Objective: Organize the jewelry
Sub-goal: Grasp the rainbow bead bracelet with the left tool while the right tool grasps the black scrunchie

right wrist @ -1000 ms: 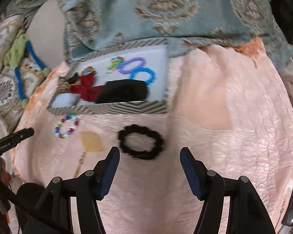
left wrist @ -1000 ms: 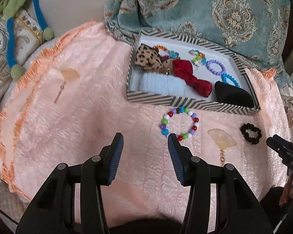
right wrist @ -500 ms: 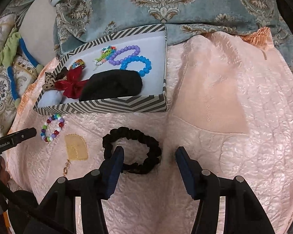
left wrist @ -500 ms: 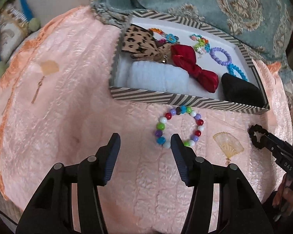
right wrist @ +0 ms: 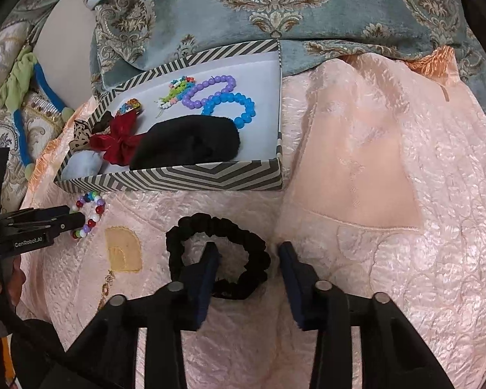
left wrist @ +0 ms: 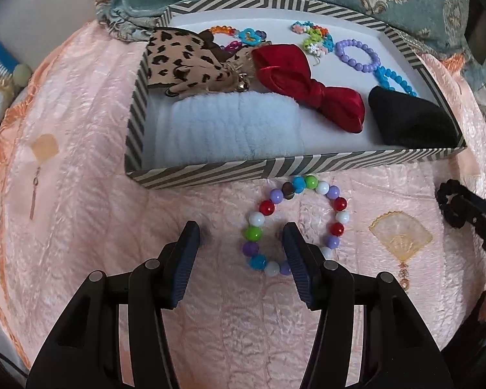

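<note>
Fingers of my right gripper point(right wrist: 248, 256) are closing across the black scrunchie's point(right wrist: 218, 256) right side; they may pinch the pink cloth point(right wrist: 388, 259). Left gripper point(left wrist: 241, 236), closing, straddles the beaded bracelet's point(left wrist: 296, 223) left arc below the striped box point(left wrist: 210, 170); beads could roll away.

Glossy plastic bead bracelet point(left wrist: 295, 225) and matt cloth scrunchie point(right wrist: 218, 256) on shiny crinkled pink cloth point(right wrist: 388, 259).
</note>
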Action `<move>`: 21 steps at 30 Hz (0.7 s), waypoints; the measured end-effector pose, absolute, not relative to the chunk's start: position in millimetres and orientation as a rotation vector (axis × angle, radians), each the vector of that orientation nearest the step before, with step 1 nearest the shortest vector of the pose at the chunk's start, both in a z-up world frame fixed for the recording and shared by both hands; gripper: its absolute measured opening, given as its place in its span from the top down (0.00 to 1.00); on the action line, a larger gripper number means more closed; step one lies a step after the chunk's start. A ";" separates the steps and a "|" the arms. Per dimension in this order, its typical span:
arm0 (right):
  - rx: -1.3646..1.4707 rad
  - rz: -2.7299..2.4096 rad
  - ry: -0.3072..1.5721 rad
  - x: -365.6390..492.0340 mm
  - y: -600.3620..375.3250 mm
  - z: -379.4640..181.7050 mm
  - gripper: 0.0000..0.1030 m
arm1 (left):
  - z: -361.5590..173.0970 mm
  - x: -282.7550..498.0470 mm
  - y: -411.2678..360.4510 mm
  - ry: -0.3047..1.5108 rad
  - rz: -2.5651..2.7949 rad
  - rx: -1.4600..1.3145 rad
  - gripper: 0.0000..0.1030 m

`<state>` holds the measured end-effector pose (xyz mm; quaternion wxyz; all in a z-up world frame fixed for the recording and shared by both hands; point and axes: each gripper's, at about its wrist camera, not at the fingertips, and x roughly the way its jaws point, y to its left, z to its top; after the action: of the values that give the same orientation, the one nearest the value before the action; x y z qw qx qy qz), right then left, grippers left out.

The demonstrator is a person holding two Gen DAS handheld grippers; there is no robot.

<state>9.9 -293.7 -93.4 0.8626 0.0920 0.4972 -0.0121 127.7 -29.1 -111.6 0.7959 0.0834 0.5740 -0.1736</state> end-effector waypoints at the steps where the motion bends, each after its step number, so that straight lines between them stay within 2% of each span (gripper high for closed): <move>1: 0.198 -0.022 1.038 9.7 -294.1 -93.0 0.73 | -111.5 127.9 -29.5 1.228 -0.375 0.183 0.55; 3: 0.211 -0.014 1.028 9.0 -295.7 -91.6 0.81 | -107.6 127.3 -28.4 1.204 -0.360 0.190 0.81; 4: 0.220 -0.009 1.018 7.9 -296.7 -89.6 0.87 | -105.9 127.1 -27.7 1.203 -0.353 0.186 0.85; 5: 0.228 0.000 1.012 7.1 -297.0 -87.9 0.88 | -104.9 127.0 -27.9 1.203 -0.352 0.184 0.91; 21: 0.271 0.082 0.892 -25.8 -286.3 -29.3 0.90 | -26.9 92.5 -12.3 1.092 -0.409 0.106 0.92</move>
<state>-25.8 -286.3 -29.3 0.8926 0.1307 0.4298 0.0396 92.5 -12.3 -26.9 0.8333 0.0500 0.5155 -0.1930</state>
